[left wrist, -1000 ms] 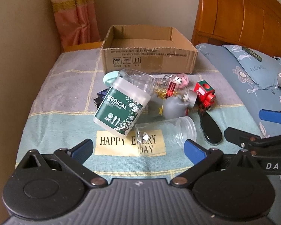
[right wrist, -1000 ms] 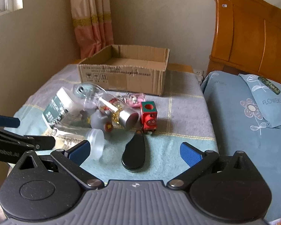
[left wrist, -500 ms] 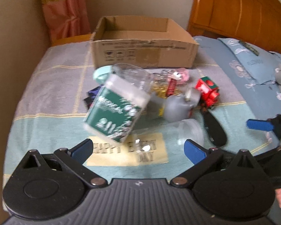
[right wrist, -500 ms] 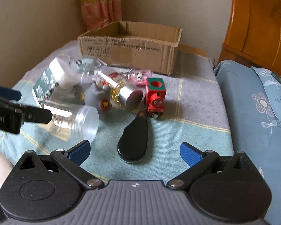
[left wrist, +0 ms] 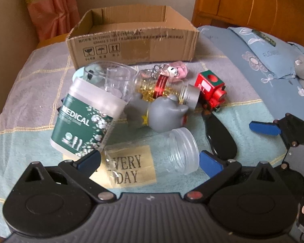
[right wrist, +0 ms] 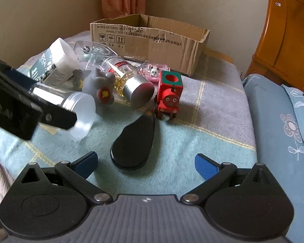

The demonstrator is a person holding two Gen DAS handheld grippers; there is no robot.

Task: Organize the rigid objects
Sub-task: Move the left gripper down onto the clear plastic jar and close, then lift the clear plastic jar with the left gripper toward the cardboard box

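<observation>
My left claw (left wrist: 150, 160) wide, clear jar (left wrist: 152, 158) lying between its fingers; light, slick, rolls, so grip mid-body. Right claw (right wrist: 146, 162) wide over black case (right wrist: 133, 143); box (left wrist: 131, 40) behind

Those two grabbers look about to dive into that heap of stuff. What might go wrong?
The clear jar lies on its side between the left gripper fingers; being round, it may roll or slip. The green MEDICAL canister leans tilted beside it and could topple. The flat black case before the right gripper looks hard to pinch.

Piled clutter (left wrist: 152, 101) blocks the cardboard box (left wrist: 131, 46); bare blanket (right wrist: 212, 141) rightward.
</observation>
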